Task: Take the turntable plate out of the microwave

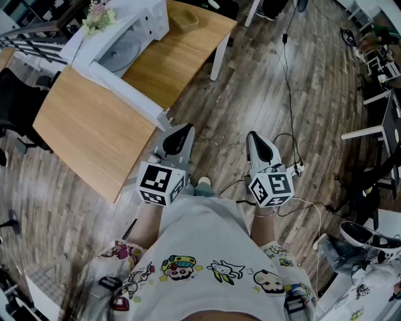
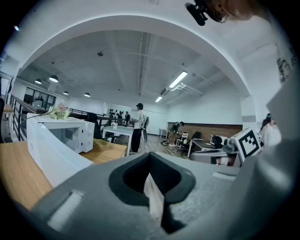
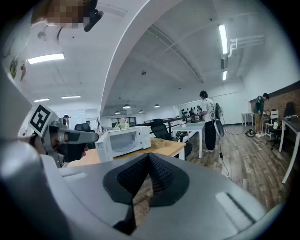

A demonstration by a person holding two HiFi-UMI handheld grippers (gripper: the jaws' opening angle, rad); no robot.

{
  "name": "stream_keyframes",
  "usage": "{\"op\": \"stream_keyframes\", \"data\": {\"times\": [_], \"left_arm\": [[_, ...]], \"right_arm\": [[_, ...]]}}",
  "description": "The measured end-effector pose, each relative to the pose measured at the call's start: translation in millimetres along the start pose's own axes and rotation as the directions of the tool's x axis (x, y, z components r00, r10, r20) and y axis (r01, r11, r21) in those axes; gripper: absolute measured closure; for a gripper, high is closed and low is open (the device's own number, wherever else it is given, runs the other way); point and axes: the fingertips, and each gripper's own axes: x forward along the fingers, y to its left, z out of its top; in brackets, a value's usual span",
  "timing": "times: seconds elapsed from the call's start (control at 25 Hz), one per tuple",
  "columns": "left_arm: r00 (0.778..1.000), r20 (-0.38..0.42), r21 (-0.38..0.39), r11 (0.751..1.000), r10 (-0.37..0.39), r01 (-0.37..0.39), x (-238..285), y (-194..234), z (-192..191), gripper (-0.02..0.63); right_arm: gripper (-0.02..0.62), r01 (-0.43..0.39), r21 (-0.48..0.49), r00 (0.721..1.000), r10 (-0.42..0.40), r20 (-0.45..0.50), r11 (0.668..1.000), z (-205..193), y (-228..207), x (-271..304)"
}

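Evidently both tongs were clenched on nothing. In the left gripper view the left tongs (image 2: 152, 190) had their dark ribbed pads drawn together with nothing caught between them. The right gripper view showed the right tongs (image 3: 140, 190) in the same state, shut and empty.

From the head view the two were held side by side close to the person's body, over the wooden floor (image 1: 269, 81), tipped slightly downward and aimed toward the wooden surface (image 1: 94, 138). Neither touched the surface or anything on it.

On that surface stood a white microwave (image 1: 155, 22), well apart from both tongs. Its door (image 1: 119, 91) was swung wide open, reaching out toward the near edge of the surface. Inside the open cavity lay the turntable plate (image 1: 120, 49), a pale grey disc in its place on the oven floor.

A small bunch of flowers (image 1: 99, 15) sat on top of the microwave, and a shallow basket (image 1: 185, 20) rested on the surface just beside it. A black cable (image 1: 285, 56) trailed across the floor to the right. The person wore a white shirt (image 1: 207, 238) printed with cartoon figures.
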Motion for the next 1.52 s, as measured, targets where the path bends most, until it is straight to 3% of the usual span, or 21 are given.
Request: {"op": "stream_keyframes", "data": {"times": [0.44, 0.68, 1.0, 1.52], "left_arm": [[0.999, 0.032, -0.001, 1.0, 0.022, -0.022, 0, -24, -4, 0.6], [0.998, 0.052, -0.01, 0.999, 0.039, -0.038, -1, -37, -5, 0.55], [0.997, 0.032, -0.026, 0.997, 0.07, -0.069, 14, -38, -12, 0.494], [0.996, 0.024, -0.049, 0.995, 0.092, -0.09, 105, 7, 2, 0.467]], "right_arm": [[0.566, -0.022, -0.006, 0.998, 0.023, 0.05, 1.0, 1, -12, -27], [0.526, -0.038, -0.015, 0.997, 0.039, 0.072, 0.999, 3, -17, -40], [0.483, -0.037, 0.044, 0.998, 0.035, 0.059, 0.998, -7, -38, -42], [0.472, -0.054, 0.078, 0.997, 0.05, 0.053, 0.995, 8, -95, 39]]}}
